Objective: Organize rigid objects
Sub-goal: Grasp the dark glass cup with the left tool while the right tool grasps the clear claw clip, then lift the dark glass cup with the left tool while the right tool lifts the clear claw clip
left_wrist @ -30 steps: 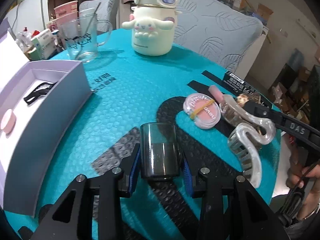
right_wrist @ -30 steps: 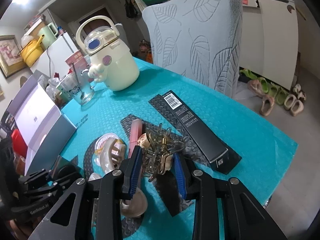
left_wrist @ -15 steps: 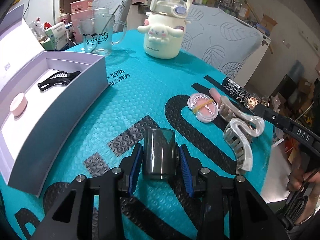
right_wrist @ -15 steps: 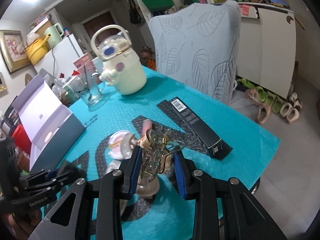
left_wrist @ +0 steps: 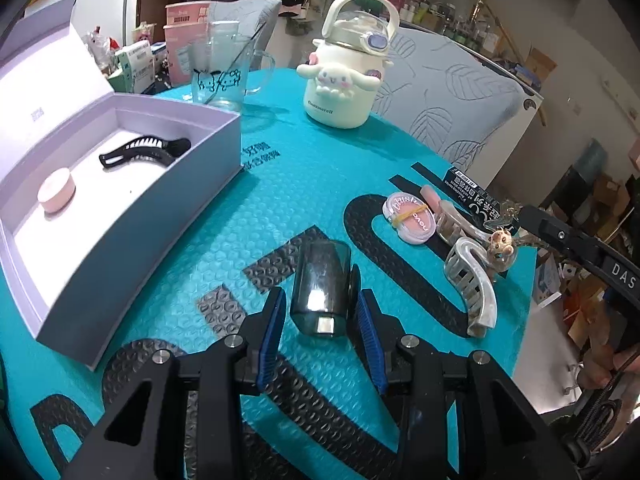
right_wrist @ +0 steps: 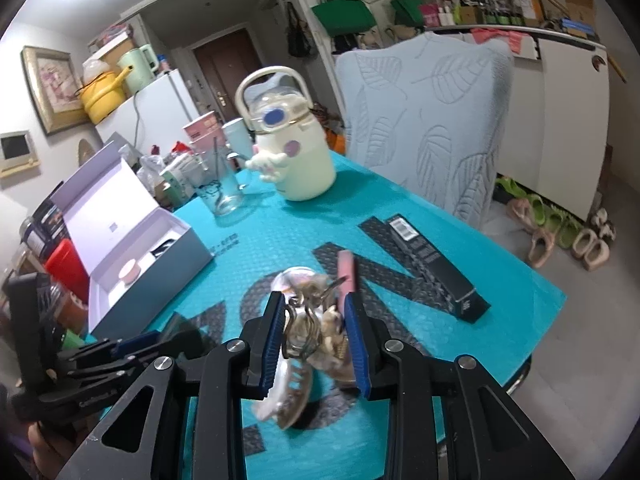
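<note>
My left gripper (left_wrist: 320, 296) is shut on a smoky dark grey container (left_wrist: 322, 280), held a little above the teal mat (left_wrist: 304, 184). The open lilac box (left_wrist: 160, 216) lies to its left, with a black hair claw (left_wrist: 144, 150) and a pink round jar (left_wrist: 58, 190) inside. My right gripper (right_wrist: 313, 304) has a gold wire hair clip (right_wrist: 308, 320) between its pads and its jaws are closing on it. The clip hangs above a pearl-white hair claw (left_wrist: 472, 284), a pink compact (left_wrist: 408, 220), a pink tube (right_wrist: 346, 270) and a long black box (right_wrist: 436, 268).
A white cartoon water bottle (left_wrist: 344, 84) and a glass mug (left_wrist: 220, 76) stand at the far side of the round table. A leaf-patterned chair back (right_wrist: 432, 120) stands behind it. The table edge drops off to the right, with shoes (right_wrist: 560, 236) on the floor.
Both grippers have risen and drawn back with what they hold. The gold clip has come up off the mat, and more of the lilac box's inside shows in the left wrist view.
</note>
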The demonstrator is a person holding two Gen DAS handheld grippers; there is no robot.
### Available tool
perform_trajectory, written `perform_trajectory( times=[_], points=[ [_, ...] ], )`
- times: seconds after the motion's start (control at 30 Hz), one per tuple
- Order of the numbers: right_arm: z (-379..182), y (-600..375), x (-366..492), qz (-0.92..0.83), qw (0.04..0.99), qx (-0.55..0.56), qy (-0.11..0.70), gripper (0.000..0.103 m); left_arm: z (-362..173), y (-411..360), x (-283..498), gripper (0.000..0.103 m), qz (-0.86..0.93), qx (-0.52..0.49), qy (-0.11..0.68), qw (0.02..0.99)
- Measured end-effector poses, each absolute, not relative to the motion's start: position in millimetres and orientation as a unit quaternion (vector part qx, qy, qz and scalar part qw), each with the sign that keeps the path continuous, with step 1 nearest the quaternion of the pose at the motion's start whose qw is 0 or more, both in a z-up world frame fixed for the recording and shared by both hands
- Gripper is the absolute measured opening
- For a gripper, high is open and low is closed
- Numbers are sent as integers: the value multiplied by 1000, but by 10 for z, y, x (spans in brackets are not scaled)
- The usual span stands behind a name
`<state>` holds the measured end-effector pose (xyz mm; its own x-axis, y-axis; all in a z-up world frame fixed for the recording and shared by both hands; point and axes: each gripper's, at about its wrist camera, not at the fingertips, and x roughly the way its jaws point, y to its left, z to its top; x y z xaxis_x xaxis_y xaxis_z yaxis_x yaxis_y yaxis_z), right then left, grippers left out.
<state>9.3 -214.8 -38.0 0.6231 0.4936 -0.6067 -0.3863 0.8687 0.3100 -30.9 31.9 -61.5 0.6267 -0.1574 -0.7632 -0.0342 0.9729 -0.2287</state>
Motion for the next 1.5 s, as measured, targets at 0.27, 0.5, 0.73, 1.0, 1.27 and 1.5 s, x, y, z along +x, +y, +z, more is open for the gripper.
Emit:
perform_trajectory(
  times=[0.27,0.5,0.73,1.0,1.27,1.5],
  points=[
    [-426,-1979,41,256,895,57,360,22,-732,404,-222,38,-59,-155,438,883],
    [-454,-2015,36,253,896,49,361,23,-797,393,-58,39,-60,-157,455,875],
    [-488,-1973,19,250,900,28,356,29,-854,340,58,38,-54,-140,448,881],
    [-513,-1935,14,254,899,17,357,51,-842,320,41,38,-47,-134,449,882],
    [-571,-1836,-59,225,915,-21,335,41,-829,333,-6,38,-46,-141,451,880],
    [-473,-1929,-53,233,916,9,328,29,-746,331,-96,38,-45,-137,443,885]
  ],
)
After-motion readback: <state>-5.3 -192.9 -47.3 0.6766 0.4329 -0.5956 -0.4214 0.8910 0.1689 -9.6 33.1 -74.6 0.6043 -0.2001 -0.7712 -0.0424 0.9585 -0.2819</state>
